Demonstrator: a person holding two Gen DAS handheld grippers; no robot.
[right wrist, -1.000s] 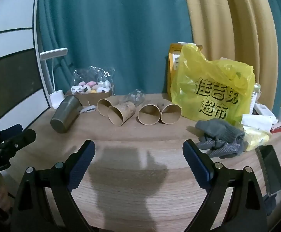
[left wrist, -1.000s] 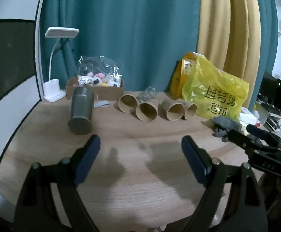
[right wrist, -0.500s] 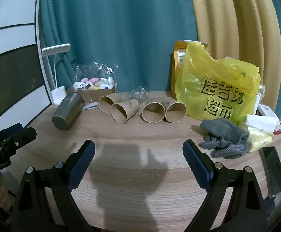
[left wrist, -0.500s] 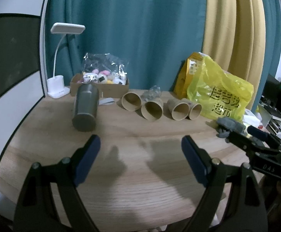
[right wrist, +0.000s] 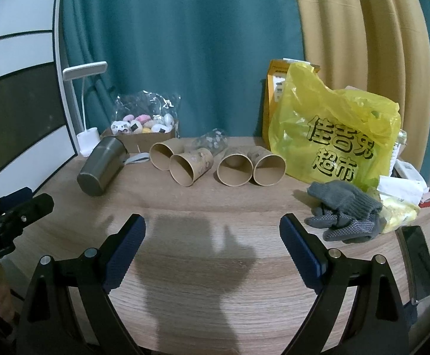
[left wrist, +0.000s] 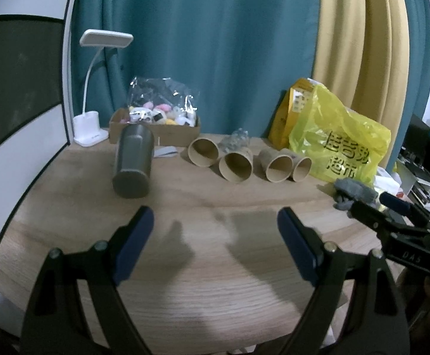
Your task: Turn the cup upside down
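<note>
Lying empty: four paper cups (right wrist: pixel 232 169)

I read big dark Chinese characters, 佳吉男 over 超市, on the yellow plastic bag (right wrist: pixel 333 136); they show in both views. Just behind that bag's left edge stands an orange packet (right wrist: pixel 275 88) with small print too fine for me to make out. Far left of the bag, the left gripper (right wrist: pixel 6 222) carries white lettering ending "Robot.AI". Right of the bag in my left view, the right gripper (left wrist: pixel 398 222) is marked "DAS".
</note>
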